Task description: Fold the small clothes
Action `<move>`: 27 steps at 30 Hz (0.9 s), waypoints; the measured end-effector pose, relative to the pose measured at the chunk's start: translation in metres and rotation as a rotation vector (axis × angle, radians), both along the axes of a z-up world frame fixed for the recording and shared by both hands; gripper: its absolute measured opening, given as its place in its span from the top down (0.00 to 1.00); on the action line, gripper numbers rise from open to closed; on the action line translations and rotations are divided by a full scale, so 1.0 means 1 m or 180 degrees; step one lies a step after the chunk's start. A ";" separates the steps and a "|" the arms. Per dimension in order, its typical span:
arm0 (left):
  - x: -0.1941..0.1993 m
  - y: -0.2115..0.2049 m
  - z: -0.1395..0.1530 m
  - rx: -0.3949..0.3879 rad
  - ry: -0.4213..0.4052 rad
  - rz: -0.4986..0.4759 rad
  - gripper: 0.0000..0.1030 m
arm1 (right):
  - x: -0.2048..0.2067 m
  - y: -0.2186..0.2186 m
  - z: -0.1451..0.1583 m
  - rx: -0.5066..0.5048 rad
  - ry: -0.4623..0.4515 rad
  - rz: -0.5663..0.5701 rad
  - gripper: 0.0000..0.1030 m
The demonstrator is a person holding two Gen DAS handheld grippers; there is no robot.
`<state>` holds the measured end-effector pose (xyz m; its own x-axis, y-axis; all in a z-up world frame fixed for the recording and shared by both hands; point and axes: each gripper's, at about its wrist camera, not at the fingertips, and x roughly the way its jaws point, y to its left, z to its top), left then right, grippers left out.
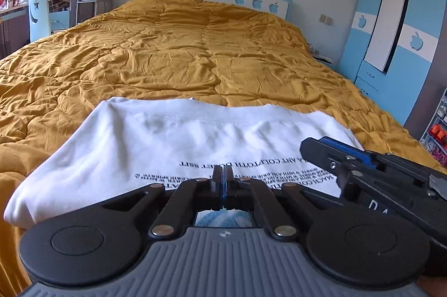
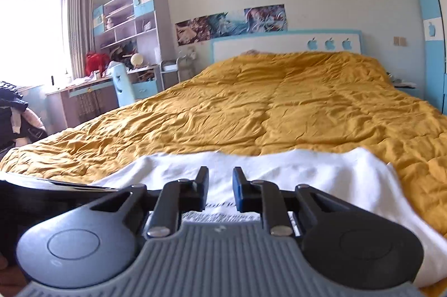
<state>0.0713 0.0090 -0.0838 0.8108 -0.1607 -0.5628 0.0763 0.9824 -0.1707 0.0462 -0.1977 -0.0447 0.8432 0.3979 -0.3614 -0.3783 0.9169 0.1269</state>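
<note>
A white T-shirt (image 1: 173, 146) with black printed text lies spread on the mustard-yellow quilt (image 1: 173, 54) near the bed's front edge. It also shows in the right wrist view (image 2: 293, 168). My left gripper (image 1: 222, 174) is shut, its fingertips together low over the shirt's printed area; whether cloth is pinched between them is hidden. My right gripper (image 2: 220, 179) is open with a gap between its fingers, just above the shirt. It also shows in the left wrist view (image 1: 329, 154), coming in from the right over the shirt.
The yellow quilt (image 2: 279, 107) covers the whole bed up to the white and blue headboard (image 2: 285, 44). A blue wardrobe (image 1: 391, 26) stands to the right. A desk, a chair (image 2: 123, 86) and shelves stand to the left by the window.
</note>
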 end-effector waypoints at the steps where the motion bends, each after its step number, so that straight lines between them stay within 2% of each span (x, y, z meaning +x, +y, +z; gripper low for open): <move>1: -0.001 -0.003 -0.004 0.0056 0.0070 -0.0031 1.00 | -0.003 0.004 -0.005 -0.0044 0.0108 0.0023 0.87; 3: -0.004 -0.001 -0.011 -0.0033 0.0194 -0.0034 1.00 | -0.006 0.006 -0.012 -0.0021 0.0305 0.0056 0.93; 6: -0.006 0.003 -0.016 -0.0112 0.0284 -0.0050 1.00 | -0.011 0.008 -0.025 0.0059 0.0577 0.0106 0.93; 8: -0.007 0.004 -0.020 -0.0093 0.0293 -0.0048 1.00 | -0.015 0.018 -0.035 -0.0211 0.0536 0.0100 0.96; 10: -0.013 0.008 -0.025 -0.0004 0.0294 0.0063 1.00 | -0.015 0.018 -0.047 -0.0510 0.0563 -0.0058 0.99; 13: -0.021 0.024 -0.027 0.0077 0.0225 0.0237 0.99 | -0.009 -0.013 -0.050 -0.0183 0.0742 -0.0260 1.00; 15: -0.026 0.039 -0.025 0.0038 0.0178 0.0367 0.98 | -0.008 -0.031 -0.048 -0.0107 0.0720 -0.0456 1.00; 17: -0.029 0.049 -0.024 -0.0091 0.0177 0.0359 0.97 | -0.009 -0.045 -0.047 -0.0185 0.0653 -0.0625 1.00; 21: -0.038 0.051 -0.019 0.0052 0.0016 0.0426 0.97 | -0.009 -0.061 -0.043 -0.0705 0.0400 -0.0891 1.00; 26: -0.046 0.068 -0.016 -0.0210 -0.0089 0.0472 0.96 | -0.014 -0.082 -0.045 -0.1011 0.0276 -0.1139 1.00; 27: -0.049 0.071 -0.014 -0.0134 -0.0170 0.0611 0.96 | -0.015 -0.087 -0.045 -0.1102 0.0255 -0.1238 1.00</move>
<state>0.0224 0.0797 -0.0980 0.8573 -0.0229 -0.5142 -0.1016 0.9718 -0.2127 0.0309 -0.2847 -0.0899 0.8692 -0.0930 -0.4857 -0.0032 0.9811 -0.1937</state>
